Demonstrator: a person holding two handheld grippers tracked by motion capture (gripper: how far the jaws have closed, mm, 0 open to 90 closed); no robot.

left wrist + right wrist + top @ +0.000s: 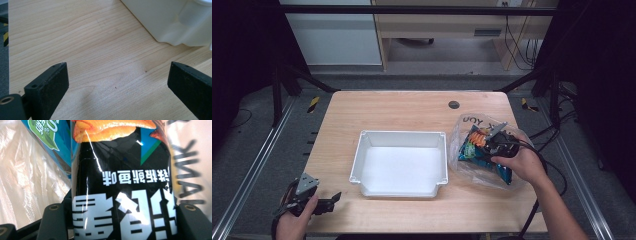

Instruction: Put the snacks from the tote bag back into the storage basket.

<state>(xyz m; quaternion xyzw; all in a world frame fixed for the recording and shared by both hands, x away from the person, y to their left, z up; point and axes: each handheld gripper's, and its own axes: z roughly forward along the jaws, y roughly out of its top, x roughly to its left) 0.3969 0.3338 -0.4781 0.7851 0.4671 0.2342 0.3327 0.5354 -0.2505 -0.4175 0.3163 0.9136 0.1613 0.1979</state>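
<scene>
A clear plastic bag (466,126) with black lettering lies on the right of the wooden table, with snack packets inside it. My right gripper (484,145) reaches into the bag and is shut on a black snack packet (120,177) with white print and an orange picture; the packet spans the gap between the jaws. A blue packet (47,137) lies beside it in the bag (30,182). My left gripper (332,201) rests at the table's front left corner, open, with bare wood between its jaws (117,67).
A white, empty plastic tray (399,134) stands in the middle of the table, its corner (170,25) just ahead of the left gripper. A small dark hole (454,104) marks the tabletop at the back. Metal rails run along both sides of the table.
</scene>
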